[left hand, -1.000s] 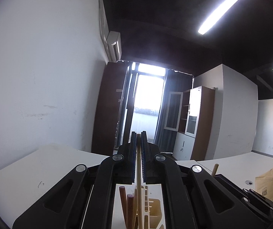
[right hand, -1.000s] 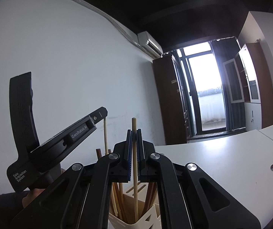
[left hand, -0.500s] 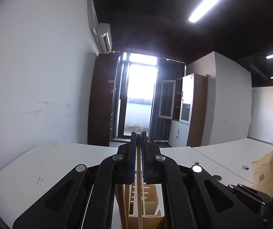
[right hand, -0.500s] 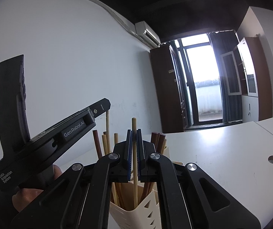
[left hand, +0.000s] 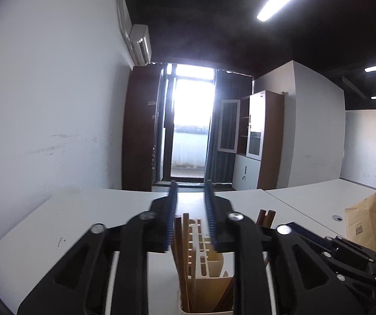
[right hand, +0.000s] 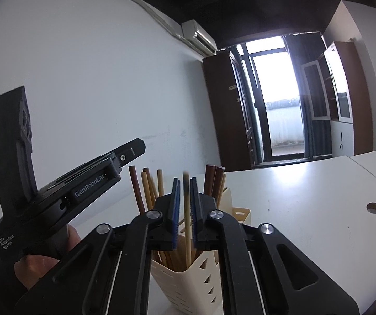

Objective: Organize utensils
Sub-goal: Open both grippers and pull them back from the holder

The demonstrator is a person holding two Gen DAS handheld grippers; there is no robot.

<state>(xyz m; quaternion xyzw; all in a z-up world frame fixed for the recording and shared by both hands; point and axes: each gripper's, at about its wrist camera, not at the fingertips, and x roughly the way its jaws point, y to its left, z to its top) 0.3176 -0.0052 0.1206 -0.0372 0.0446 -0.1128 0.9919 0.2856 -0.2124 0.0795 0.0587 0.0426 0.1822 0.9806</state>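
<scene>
**Both grippers loosen over the chopstick holder**

A white table (left hand: 56, 223) carries a cream slotted holder (right hand: 188, 281) packed with wooden chopsticks (right hand: 146, 191), light and dark. A brown paper bag (left hand: 366, 223) stands at about three o'clock of the holder in the left wrist view, well apart from it. A cable hole (right hand: 373, 207) marks the tabletop at three o'clock in the right wrist view. An air conditioner (left hand: 140, 44) hangs on the wall at eleven o'clock, above a bright balcony door (left hand: 190, 128) at twelve.

Only the right wrist view shows the left gripper's body from the side, at nine o'clock, with the person's hand (right hand: 43, 260) around its handle. Only the left wrist view shows the bag and a cabinet (left hand: 256, 139) beside the door.

The left gripper (left hand: 190, 197) hovers over the holder with its jaws opening to a moderate gap; chopstick tops rise between them, not pinched. The right gripper (right hand: 185, 191) has its jaws opening narrowly; a pale chopstick (right hand: 187, 225), blurred at its top, stands in the gap and runs down into the holder, with no pad pressing on it.
</scene>
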